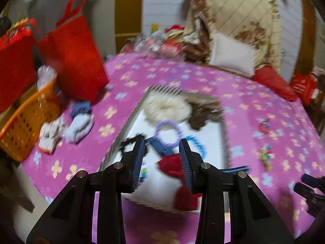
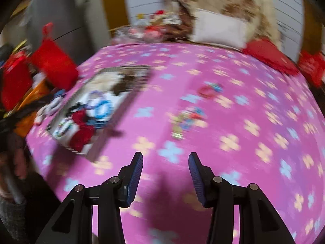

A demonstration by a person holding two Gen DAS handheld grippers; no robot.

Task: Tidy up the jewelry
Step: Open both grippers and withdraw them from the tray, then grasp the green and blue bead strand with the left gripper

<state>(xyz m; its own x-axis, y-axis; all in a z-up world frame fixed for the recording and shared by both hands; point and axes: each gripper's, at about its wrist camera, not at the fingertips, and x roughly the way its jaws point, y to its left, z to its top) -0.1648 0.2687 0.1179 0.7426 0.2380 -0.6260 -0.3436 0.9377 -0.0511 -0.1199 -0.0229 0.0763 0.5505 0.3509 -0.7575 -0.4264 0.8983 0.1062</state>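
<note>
left gripper (image 1: 161, 144) – jaws part-open, empty, above white tray (image 1: 205, 134) | tray: purple bead bracelet (image 1: 167, 131) at 12, red piece (image 1: 170, 162) – likely soft, light; pinch a strand | loose jewelry (image 2: 186, 120) on bed at 11 of right gripper (image 2: 165, 158) | its jaws part-open, empty

Red bag (image 1: 75, 61) upright at the pink flowered bedspread's (image 1: 243, 101) left edge; orange basket (image 1: 26, 122) beside it; white pillow (image 1: 231, 55) behind.
</note>
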